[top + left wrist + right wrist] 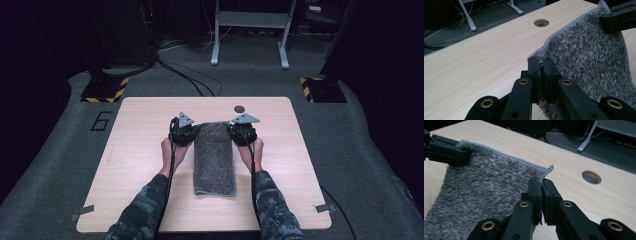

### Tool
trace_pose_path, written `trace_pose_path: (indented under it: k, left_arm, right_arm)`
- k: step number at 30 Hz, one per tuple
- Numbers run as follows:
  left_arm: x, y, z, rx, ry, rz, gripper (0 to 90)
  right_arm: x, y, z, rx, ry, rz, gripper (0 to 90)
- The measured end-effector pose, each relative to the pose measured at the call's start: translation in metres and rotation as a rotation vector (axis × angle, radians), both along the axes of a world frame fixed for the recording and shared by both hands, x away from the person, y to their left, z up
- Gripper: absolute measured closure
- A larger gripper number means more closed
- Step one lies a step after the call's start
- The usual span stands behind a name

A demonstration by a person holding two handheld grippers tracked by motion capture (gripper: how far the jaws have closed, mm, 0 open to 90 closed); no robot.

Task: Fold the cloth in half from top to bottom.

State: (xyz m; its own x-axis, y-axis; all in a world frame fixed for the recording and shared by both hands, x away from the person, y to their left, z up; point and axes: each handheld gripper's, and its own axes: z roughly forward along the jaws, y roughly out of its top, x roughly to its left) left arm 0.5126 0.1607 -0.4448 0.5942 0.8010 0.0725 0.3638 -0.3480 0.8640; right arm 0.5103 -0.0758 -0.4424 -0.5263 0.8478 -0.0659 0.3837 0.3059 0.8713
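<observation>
A grey fuzzy towel lies as a long folded strip down the middle of the wooden table. My left gripper is shut on its far left corner, and my right gripper is shut on its far right corner. In the left gripper view the jaws pinch the towel edge at my left gripper, with the other gripper's jaws at the upper right. In the right gripper view my right gripper clamps the towel hem, and the left gripper's jaws hold the opposite corner.
A round hole sits in the table just beyond the towel's far edge. Past the table, cables cross grey carpet, with a white metal frame and striped yellow-black bases at the back. Bare table lies on both sides of the towel.
</observation>
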Motion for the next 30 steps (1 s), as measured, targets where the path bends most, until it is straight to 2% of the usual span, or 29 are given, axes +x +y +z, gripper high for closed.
trace_pose_path:
  k: [3,5,7,10,13,17,18,23,30]
  left_arm:
    - [0.001,0.000,0.007,0.002,-0.024,0.000,86.1]
    - [0.000,0.001,0.009,0.011,-0.026,-0.005,86.1]
    - [-0.009,0.002,0.011,-0.006,-0.037,-0.015,86.0]
    - [-0.018,0.004,0.010,-0.001,-0.049,-0.032,86.0]
    - [-0.023,0.005,0.009,-0.002,-0.046,-0.043,85.9]
    - [-0.032,0.006,0.008,-0.008,-0.042,-0.065,85.7]
    - [-0.035,0.007,0.007,-0.006,-0.030,-0.077,85.6]
    - [-0.042,0.006,0.003,-0.008,-0.024,-0.090,85.2]
    - [-0.057,0.002,-0.009,0.004,0.000,-0.115,84.9]
  right_arm:
    - [0.001,0.001,0.006,0.009,-0.024,-0.003,86.8]
    - [0.000,0.000,0.008,0.019,-0.031,0.003,86.8]
    - [-0.006,-0.002,0.012,0.033,-0.049,0.022,86.8]
    - [-0.019,-0.003,0.013,0.031,-0.071,0.045,86.8]
    - [-0.030,-0.005,0.012,0.033,-0.080,0.065,86.8]
    - [-0.041,-0.007,0.009,0.012,-0.076,0.098,86.7]
    - [-0.043,-0.007,0.008,0.011,-0.078,0.101,86.7]
    - [-0.049,-0.012,0.004,0.019,-0.076,0.102,86.6]
    - [-0.068,-0.016,-0.012,0.020,-0.067,0.101,86.3]
